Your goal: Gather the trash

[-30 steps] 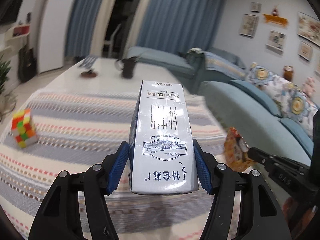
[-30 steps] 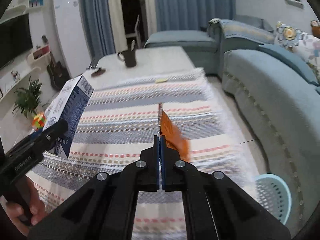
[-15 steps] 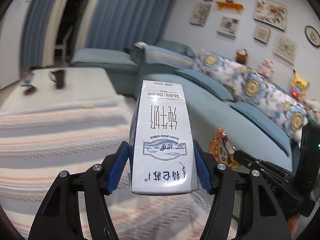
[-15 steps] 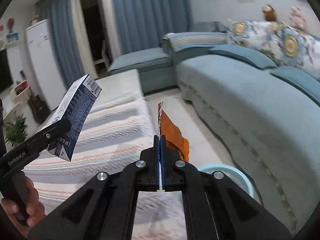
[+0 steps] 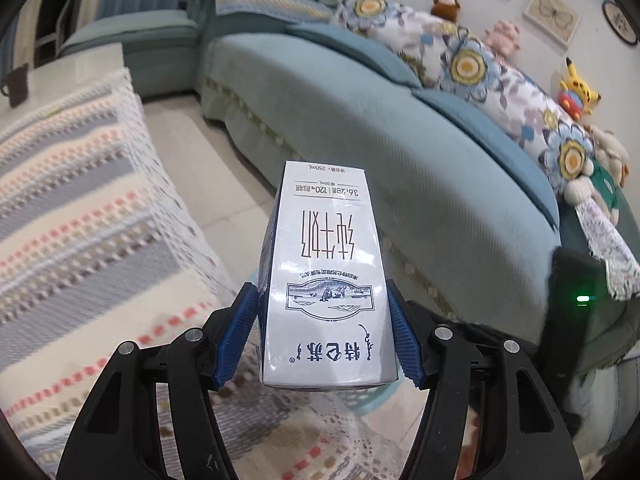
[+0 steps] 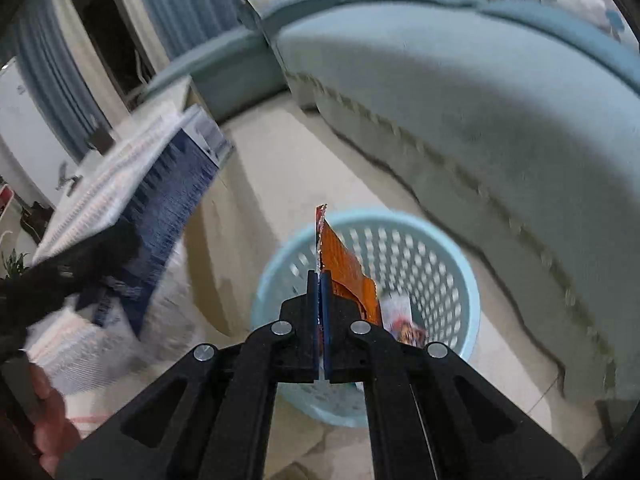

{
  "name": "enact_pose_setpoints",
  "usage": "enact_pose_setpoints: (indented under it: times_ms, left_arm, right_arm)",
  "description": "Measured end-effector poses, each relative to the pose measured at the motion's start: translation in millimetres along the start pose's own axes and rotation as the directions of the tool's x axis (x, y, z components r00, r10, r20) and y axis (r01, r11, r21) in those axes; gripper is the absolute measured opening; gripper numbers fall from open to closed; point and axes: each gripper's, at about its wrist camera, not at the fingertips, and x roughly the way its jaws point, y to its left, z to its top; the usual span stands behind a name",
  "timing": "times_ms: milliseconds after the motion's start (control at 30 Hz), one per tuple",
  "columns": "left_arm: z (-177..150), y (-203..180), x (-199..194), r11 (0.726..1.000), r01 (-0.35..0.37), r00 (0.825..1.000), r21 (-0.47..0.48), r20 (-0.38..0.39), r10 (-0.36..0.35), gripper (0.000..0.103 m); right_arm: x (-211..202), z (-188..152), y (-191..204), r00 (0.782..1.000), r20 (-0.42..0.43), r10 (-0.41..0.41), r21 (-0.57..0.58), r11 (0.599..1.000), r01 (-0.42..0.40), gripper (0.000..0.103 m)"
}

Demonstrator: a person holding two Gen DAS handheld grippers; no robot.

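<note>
My left gripper (image 5: 324, 328) is shut on a white and blue milk carton (image 5: 326, 276), held in the air past the table's edge; the carton also shows blurred in the right wrist view (image 6: 160, 216). My right gripper (image 6: 320, 292) is shut on an orange snack wrapper (image 6: 344, 268) and holds it above a light blue plastic basket (image 6: 452, 280) on the floor. A piece of printed trash (image 6: 404, 320) lies inside the basket. The basket's rim shows just under the carton in the left wrist view (image 5: 360, 400).
A table with a striped cloth (image 5: 80, 208) is on the left. A long teal sofa (image 5: 420, 152) with flowered cushions and soft toys runs along the right. Tiled floor (image 6: 280, 160) lies between table and sofa. A dark mug (image 5: 16, 84) stands far back on the table.
Both grippers have swung right, away from the table towards the sofa, and tilted down. The basket has come into the middle of the right wrist view, under the wrapper.
</note>
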Motion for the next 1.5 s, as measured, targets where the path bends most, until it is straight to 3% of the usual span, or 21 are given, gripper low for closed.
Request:
enact_pose_setpoints:
  times_ms: [233, 333, 367, 400, 567, 633, 767, 900, 1033, 1100, 1167, 1233, 1333, 1500]
  left_arm:
    - [-4, 3, 7, 1.0, 0.005, 0.999, -0.007, -0.034, -0.006, 0.073]
    - [-3, 4, -9, 1.0, 0.003, 1.0, -0.005, -0.021, -0.003, 0.073]
    - [-3, 4, -15, 1.0, 0.003, 1.0, -0.003, -0.015, -0.003, 0.074]
    - [-1, 2, -24, 1.0, 0.002, 1.0, -0.003, -0.007, -0.002, 0.074]
    - [0, -9, -77, 0.999, -0.021, 0.997, 0.036, 0.07, 0.019, 0.08]
    - [-2, -15, -102, 0.998, -0.049, 0.993, 0.048, 0.113, 0.043, 0.083]
    - [-17, -28, -156, 0.986, -0.153, 0.962, 0.06, 0.238, 0.135, 0.091]
    - [-39, -32, -197, 0.96, -0.277, 0.899, 0.028, 0.361, 0.249, 0.095]
    - [-45, -27, -211, 0.937, -0.35, 0.855, 0.009, 0.413, 0.315, 0.095]
    - [-50, -23, -213, 0.924, -0.383, 0.83, 0.0, 0.439, 0.344, 0.095]
    - [-54, -14, -211, 0.93, -0.369, 0.837, -0.006, 0.432, 0.335, 0.095]
    - [-54, -4, -210, 0.934, -0.356, 0.848, -0.029, 0.409, 0.336, 0.095]
    - [-53, -2, -212, 0.928, -0.372, 0.836, -0.037, 0.422, 0.351, 0.095]
    - [-53, -2, -213, 0.928, -0.37, 0.834, -0.037, 0.427, 0.349, 0.095]
  right_arm:
    - [25, -11, -19, 0.997, -0.077, -0.028, 0.064, 0.997, 0.033, 0.006]
    - [12, -13, -19, 0.998, -0.053, -0.034, 0.066, 0.997, 0.038, 0.029]
    - [8, -9, -19, 0.998, -0.039, -0.042, 0.067, 0.997, 0.044, 0.048]
    - [0, -8, -17, 0.998, -0.017, -0.054, 0.069, 0.996, 0.055, 0.052]
    - [-55, -5, 3, 0.996, 0.076, -0.039, 0.042, 0.998, 0.035, 0.052]
    - [-85, -8, 20, 0.99, 0.131, -0.051, 0.009, 0.999, 0.05, 0.059]
    - [-135, -20, 50, 0.971, 0.231, -0.065, -0.039, 0.996, 0.076, 0.065]
    - [-172, -36, 78, 0.938, 0.327, -0.116, -0.048, 0.989, 0.139, 0.07]
    - [-189, -49, 102, 0.897, 0.409, -0.167, -0.058, 0.976, 0.208, 0.072]
    - [-196, -53, 113, 0.865, 0.452, -0.218, -0.072, 0.958, 0.279, 0.072]
    - [-202, -57, 119, 0.843, 0.484, -0.233, -0.078, 0.949, 0.306, 0.073]
    - [-206, -59, 119, 0.839, 0.493, -0.228, -0.069, 0.952, 0.299, 0.076]
    - [-208, -64, 117, 0.842, 0.496, -0.213, -0.051, 0.961, 0.273, 0.076]
    - [-205, -73, 121, 0.829, 0.516, -0.214, -0.066, 0.955, 0.288, 0.076]
